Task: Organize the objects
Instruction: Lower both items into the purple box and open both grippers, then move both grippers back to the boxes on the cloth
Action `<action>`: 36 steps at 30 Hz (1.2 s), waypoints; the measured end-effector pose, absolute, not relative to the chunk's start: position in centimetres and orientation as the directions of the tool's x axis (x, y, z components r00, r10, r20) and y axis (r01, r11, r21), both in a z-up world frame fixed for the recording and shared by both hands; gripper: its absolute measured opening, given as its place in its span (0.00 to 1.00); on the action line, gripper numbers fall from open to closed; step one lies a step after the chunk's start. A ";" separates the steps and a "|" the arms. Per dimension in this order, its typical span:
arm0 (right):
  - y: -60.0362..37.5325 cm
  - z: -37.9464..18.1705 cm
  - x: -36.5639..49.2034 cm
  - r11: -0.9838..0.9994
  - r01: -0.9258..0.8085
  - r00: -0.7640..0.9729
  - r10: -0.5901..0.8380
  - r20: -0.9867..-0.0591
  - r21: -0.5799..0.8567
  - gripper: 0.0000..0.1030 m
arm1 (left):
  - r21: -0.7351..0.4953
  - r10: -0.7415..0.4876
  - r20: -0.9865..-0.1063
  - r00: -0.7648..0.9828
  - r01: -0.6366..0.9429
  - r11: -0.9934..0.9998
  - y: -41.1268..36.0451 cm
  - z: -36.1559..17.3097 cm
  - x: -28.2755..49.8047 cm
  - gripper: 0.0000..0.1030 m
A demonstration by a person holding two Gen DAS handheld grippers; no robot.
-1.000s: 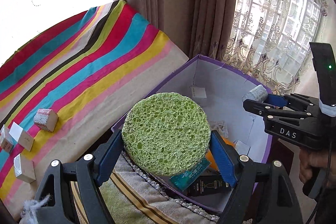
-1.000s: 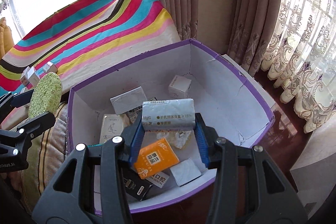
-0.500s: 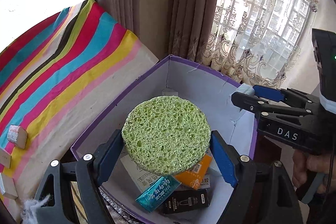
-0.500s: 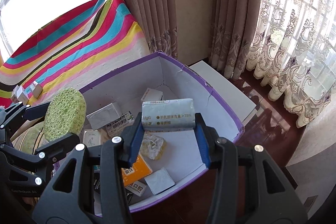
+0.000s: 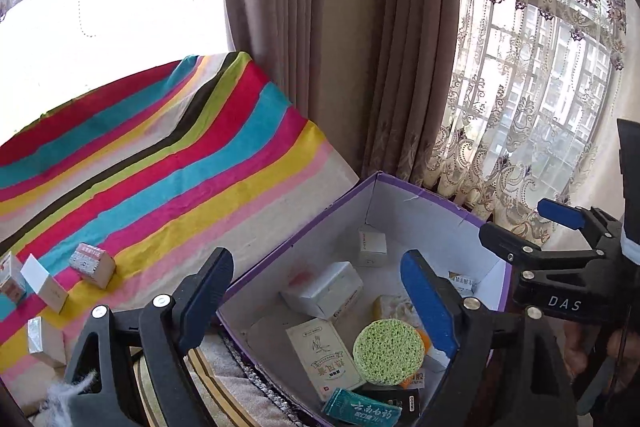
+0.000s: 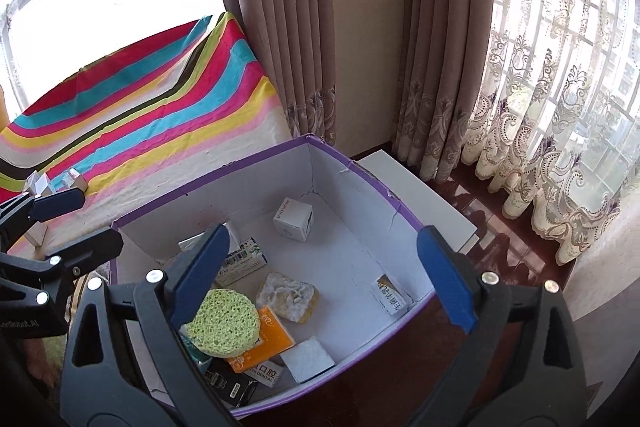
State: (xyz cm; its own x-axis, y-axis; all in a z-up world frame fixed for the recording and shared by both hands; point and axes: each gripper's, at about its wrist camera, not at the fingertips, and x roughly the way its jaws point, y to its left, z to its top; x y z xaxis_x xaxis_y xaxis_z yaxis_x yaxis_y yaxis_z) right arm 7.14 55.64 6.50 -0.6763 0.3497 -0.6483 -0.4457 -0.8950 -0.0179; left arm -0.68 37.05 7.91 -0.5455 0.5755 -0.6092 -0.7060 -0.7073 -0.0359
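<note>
A purple-rimmed white box (image 5: pixel 424 195) (image 6: pixel 360 169) holds several small packages. The round green sponge (image 5: pixel 388 351) (image 6: pixel 222 321) lies inside it on an orange pack (image 6: pixel 264 345). The grey wipes pack (image 6: pixel 390 294) leans against the box's right wall; it also shows in the left wrist view (image 5: pixel 462 281). My left gripper (image 5: pixel 320 301) is open and empty above the box. My right gripper (image 6: pixel 324 275) is open and empty above the box too. Each gripper shows in the other's view: the right one (image 5: pixel 532 231), the left one (image 6: pixel 76 223).
A striped cloth (image 5: pixel 160 167) covers the surface left of the box, with several small boxes on it (image 5: pixel 92 264). Curtains (image 6: pixel 280 27) and a lace drape (image 6: pixel 540 107) hang behind. A white board (image 6: pixel 416 199) lies right of the box on the dark floor.
Both grippers opened. The green sponge dropped from the left gripper into the box. The grey pack dropped from the right gripper into the box. Both grippers rose.
</note>
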 end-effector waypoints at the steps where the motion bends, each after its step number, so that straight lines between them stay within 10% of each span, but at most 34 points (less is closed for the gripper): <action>1: 55.3 6.7 7.0 -0.890 -0.456 -0.672 0.369 -0.642 -0.035 0.97 | -0.019 0.575 -0.599 -0.558 -0.708 -0.706 36.7 8.2 -0.6 0.84; 10: 52.2 7.3 6.5 -0.879 -0.459 -0.675 0.440 -0.592 -0.130 0.99 | -0.038 0.562 -0.582 -0.588 -0.670 -0.742 32.0 8.2 -1.3 0.84; 36: 43.0 5.5 4.9 -0.985 -0.143 -0.744 0.045 -0.667 0.094 0.99 | -0.266 0.399 -0.651 -0.645 -0.298 -0.917 12.6 4.6 -3.5 0.84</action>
